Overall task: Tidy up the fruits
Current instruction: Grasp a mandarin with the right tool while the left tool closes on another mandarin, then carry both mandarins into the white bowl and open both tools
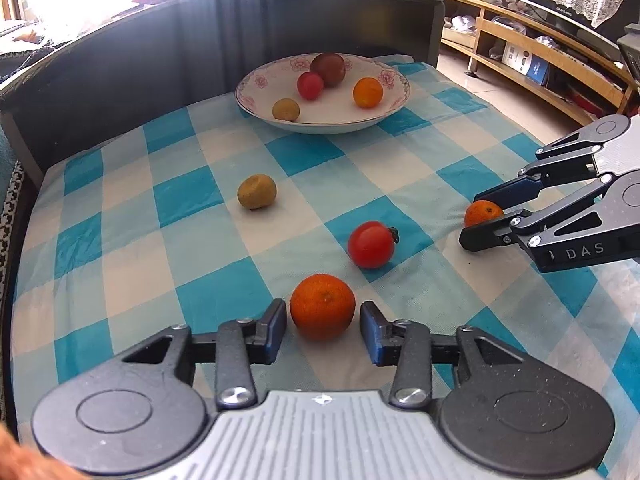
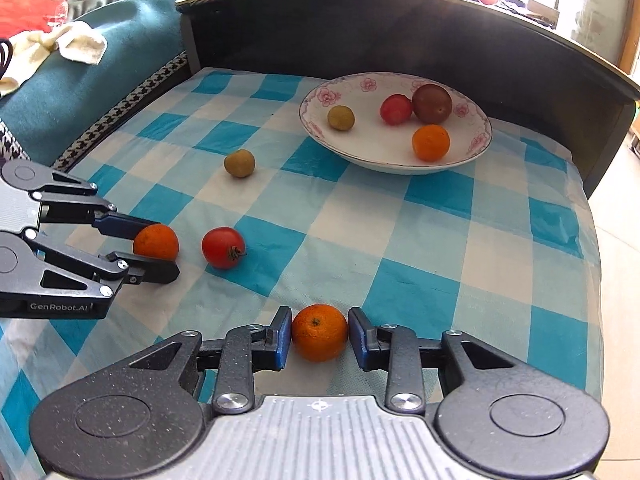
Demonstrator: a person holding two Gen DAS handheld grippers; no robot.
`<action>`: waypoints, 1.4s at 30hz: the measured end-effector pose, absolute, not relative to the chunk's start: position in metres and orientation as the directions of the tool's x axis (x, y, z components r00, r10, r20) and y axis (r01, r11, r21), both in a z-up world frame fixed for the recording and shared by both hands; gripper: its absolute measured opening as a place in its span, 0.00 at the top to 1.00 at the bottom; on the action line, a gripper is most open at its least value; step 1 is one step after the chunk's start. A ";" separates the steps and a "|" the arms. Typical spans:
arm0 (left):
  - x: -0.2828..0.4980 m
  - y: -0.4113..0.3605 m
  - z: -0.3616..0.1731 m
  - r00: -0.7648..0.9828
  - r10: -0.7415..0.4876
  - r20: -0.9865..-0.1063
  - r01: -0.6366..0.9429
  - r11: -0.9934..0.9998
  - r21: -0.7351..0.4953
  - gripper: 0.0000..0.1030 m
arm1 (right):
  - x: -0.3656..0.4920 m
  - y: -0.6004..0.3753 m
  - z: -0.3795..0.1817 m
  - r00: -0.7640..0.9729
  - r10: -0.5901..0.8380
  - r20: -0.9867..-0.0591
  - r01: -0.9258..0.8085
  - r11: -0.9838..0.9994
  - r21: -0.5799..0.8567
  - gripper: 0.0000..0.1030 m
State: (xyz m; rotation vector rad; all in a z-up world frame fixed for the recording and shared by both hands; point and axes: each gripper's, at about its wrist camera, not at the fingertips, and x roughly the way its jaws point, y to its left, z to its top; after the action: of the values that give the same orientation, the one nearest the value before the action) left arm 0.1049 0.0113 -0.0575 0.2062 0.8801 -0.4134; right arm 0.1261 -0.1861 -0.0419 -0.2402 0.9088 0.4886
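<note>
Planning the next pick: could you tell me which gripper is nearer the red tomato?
Left. The left gripper, around a mandarin, sits just beside the tomato; the right gripper, around a second mandarin, is farther off.

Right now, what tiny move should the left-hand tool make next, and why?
Probably close the left gripper's fingers on the orange: it sits on the checked cloth between them with slim gaps either side, so nothing is gripped yet, and the bowl awaits.
</note>
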 end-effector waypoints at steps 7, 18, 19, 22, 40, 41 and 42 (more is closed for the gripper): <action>0.108 0.011 -0.058 0.573 -0.264 -0.776 0.429 0.903 0.009 0.49 | 0.122 -0.186 -0.042 0.518 0.297 -0.802 -0.519 0.855 -0.018 0.73; 0.111 0.009 -0.055 0.560 -0.264 -0.785 0.419 0.908 -0.007 0.59 | 0.121 -0.183 -0.041 0.515 0.267 -0.814 -0.510 0.859 -0.041 0.78; 0.112 0.009 -0.054 0.560 -0.268 -0.784 0.416 0.909 -0.013 0.59 | 0.121 -0.183 -0.040 0.515 0.264 -0.816 -0.507 0.861 -0.041 0.78; 0.113 0.007 -0.045 0.577 -0.279 -0.767 0.414 0.910 -0.019 0.59 | 0.123 -0.182 -0.037 0.509 0.278 -0.815 -0.501 0.865 -0.018 0.79; 0.173 -0.029 0.004 0.692 -0.294 -0.659 0.372 0.928 -0.024 0.59 | 0.168 -0.194 0.013 0.628 0.332 -0.704 -0.410 0.910 0.063 0.79; 0.176 -0.031 0.003 0.690 -0.294 -0.661 0.370 0.929 -0.027 0.59 | 0.172 -0.196 0.015 0.637 0.325 -0.699 -0.399 0.915 0.062 0.79; 0.180 -0.033 0.002 0.688 -0.293 -0.663 0.369 0.929 -0.028 0.59 | 0.176 -0.198 0.016 0.645 0.318 -0.695 -0.386 0.920 0.063 0.79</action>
State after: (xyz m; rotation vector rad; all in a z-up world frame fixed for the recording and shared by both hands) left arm 0.1796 -0.0327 0.0017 0.1112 0.7221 -0.3714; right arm 0.1762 -0.1978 0.0156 -0.0937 0.7721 0.4014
